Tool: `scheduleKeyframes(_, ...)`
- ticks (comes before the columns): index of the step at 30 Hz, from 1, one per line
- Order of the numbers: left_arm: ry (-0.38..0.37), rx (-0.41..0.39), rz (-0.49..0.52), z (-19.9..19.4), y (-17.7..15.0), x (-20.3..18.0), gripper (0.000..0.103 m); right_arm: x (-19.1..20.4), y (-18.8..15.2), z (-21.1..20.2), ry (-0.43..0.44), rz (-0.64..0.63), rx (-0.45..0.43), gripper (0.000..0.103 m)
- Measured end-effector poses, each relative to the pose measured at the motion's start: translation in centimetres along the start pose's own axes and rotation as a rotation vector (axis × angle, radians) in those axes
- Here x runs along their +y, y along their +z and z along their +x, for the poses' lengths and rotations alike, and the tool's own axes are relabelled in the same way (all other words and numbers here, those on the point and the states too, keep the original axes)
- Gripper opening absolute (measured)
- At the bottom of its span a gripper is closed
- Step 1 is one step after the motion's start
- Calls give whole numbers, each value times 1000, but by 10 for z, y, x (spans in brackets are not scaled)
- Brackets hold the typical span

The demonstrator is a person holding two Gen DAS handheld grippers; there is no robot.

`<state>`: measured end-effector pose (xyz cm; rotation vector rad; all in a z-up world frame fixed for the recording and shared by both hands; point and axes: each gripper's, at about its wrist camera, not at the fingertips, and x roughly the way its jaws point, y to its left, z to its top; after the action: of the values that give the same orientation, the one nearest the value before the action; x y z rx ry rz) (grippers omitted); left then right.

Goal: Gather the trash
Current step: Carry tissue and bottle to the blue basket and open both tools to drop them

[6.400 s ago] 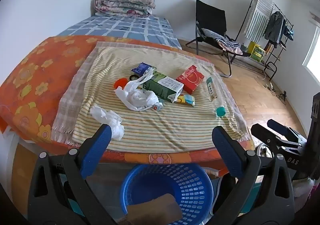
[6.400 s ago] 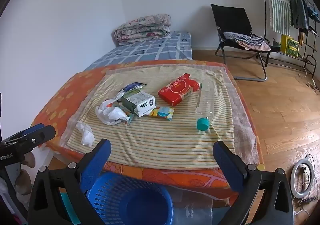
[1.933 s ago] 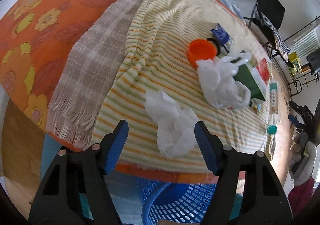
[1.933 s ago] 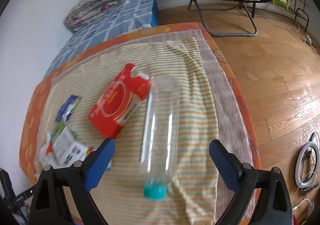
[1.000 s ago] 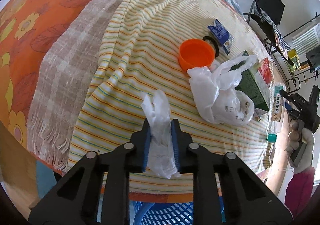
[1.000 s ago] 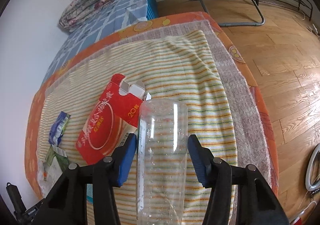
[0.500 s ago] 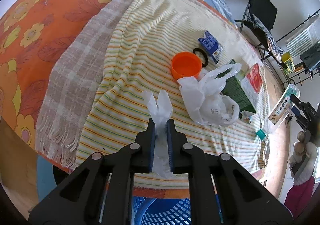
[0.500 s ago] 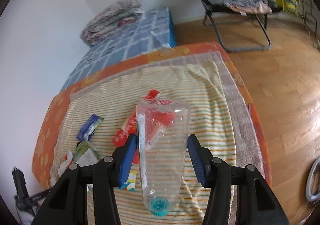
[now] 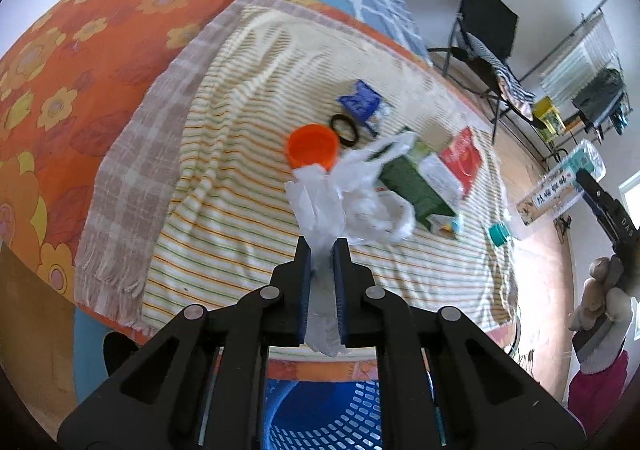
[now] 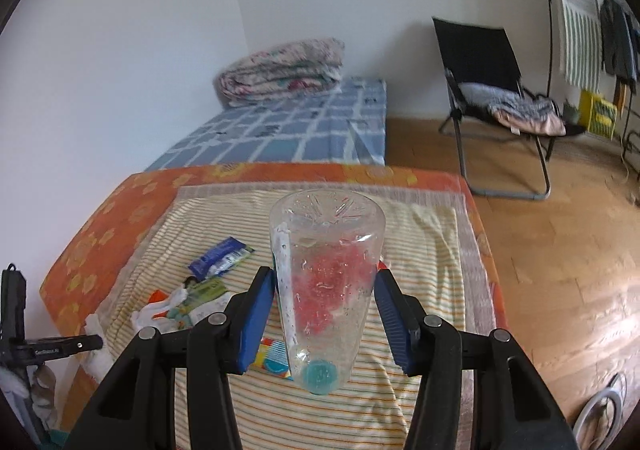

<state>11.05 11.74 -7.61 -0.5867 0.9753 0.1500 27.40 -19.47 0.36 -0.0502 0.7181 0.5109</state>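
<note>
Both pieces of trash are being carried, so the step in hand looks like the transfer to the blue basket (image 9: pixel 320 414), which is sitting on the floor just below the near edge of the desk (image 9: pixel 60 61).

The left hand-held gripper (image 9: pixel 320 246) is pinching a crumpled white tissue (image 9: pixel 318 201) between its blue pads, jaws nearly together, the paper sticking out above and hanging below them. It is hanging above the near edge of the desk, with the basket's rim showing directly beneath the gripper body.

The right hand-held gripper (image 10: pixel 325 282) is gripping a clear plastic bottle (image 10: pixel 326 282) across its body, jaws at middling width, the bottle's teal cap (image 10: pixel 320 374) pointing back toward the camera. In the left wrist view the same bottle is being held in the air off the desk's far-right side, well apart from the basket.

Lying on the striped cloth (image 9: pixel 240 129) farther from the basket are an orange cup (image 9: pixel 312 147), a white plastic bag (image 9: pixel 372 197), a green carton (image 9: pixel 416 185), a red box (image 9: pixel 460 157) and a blue wrapper (image 9: pixel 362 101).

Next, I judge, each gripper needs lowering over the basket's mouth before it opens; the left one needs little travel, the right one must swing across. The light tissue may cling to the pads or drift past the rim.
</note>
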Motion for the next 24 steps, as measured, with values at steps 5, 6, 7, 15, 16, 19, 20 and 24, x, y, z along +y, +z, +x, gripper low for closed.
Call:
scheduleKeyframes(5, -43, 15, 38, -4, -15, -20, 9, 15, -7, -26, 46, -18, -23, 54)
scheduleKeyframes(6, -52, 20, 48, -4, -20, -25, 9, 18, -10, -31, 55, -21, -23, 54)
scheduleKeyframes(7, -60, 27, 60, -4, -25, -30, 9, 23, -13, -38, 68, -27, -22, 54)
scheduleKeyframes(15, -70, 64, 162, -1, -64, -60, 9, 44, -53, -81, 167, -43, 8, 54)
scheduleKeyframes(16, -69, 67, 171, -1, -68, -63, 9, 46, -59, -83, 177, -42, 14, 54)
scheduleKeyframes(19, -65, 87, 191, 3, -82, -69, 9, 50, -78, -91, 210, -37, 46, 54)
scheduleKeyframes(20, -67, 96, 195, 4, -87, -70, 9, 51, -83, -92, 217, -35, 55, 54)
scheduleKeyframes(24, -69, 126, 205, 9, -105, -72, 9, 55, -110, -93, 245, -24, 106, 54)
